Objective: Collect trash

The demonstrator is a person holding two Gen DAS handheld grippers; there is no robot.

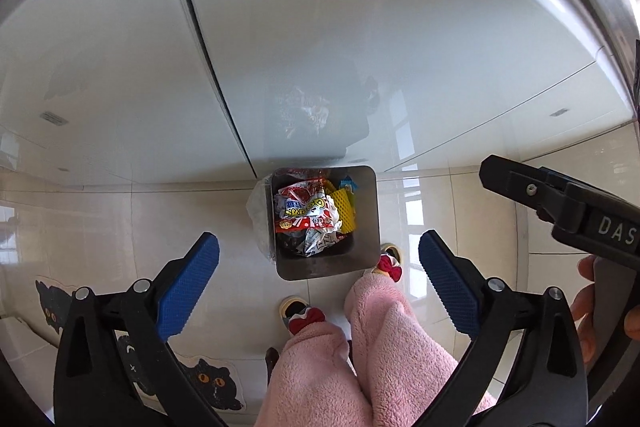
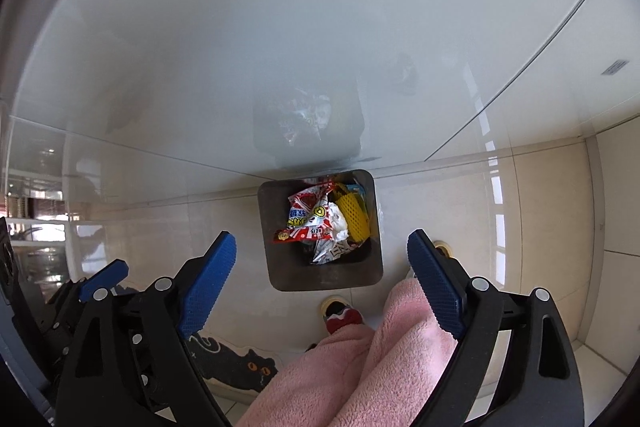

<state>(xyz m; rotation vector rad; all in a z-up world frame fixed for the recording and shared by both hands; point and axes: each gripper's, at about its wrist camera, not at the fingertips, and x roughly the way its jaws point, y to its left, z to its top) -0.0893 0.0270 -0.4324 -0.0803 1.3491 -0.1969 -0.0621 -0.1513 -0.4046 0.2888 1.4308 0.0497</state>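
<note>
A square dark metal trash bin (image 1: 362, 227) stands on the tiled floor against white cabinets; it also shows in the right wrist view (image 2: 276, 247). It holds red and white snack wrappers (image 1: 306, 211) (image 2: 310, 217) and a yellow foam net (image 1: 345, 211) (image 2: 354, 217). My left gripper (image 1: 318, 279) is open and empty, high above the bin's near edge. My right gripper (image 2: 320, 285) is open and empty, also high above the bin. The right gripper's body (image 1: 560, 203) shows at the right of the left wrist view.
White glossy cabinet doors (image 1: 320, 47) rise behind the bin. The person's pink fleece legs (image 1: 360, 347) and red-bow slippers (image 1: 306, 315) stand just in front of it. A black cat floor mat (image 1: 208, 383) lies at the left. A clear bag edge (image 1: 260, 219) hangs on the bin's left side.
</note>
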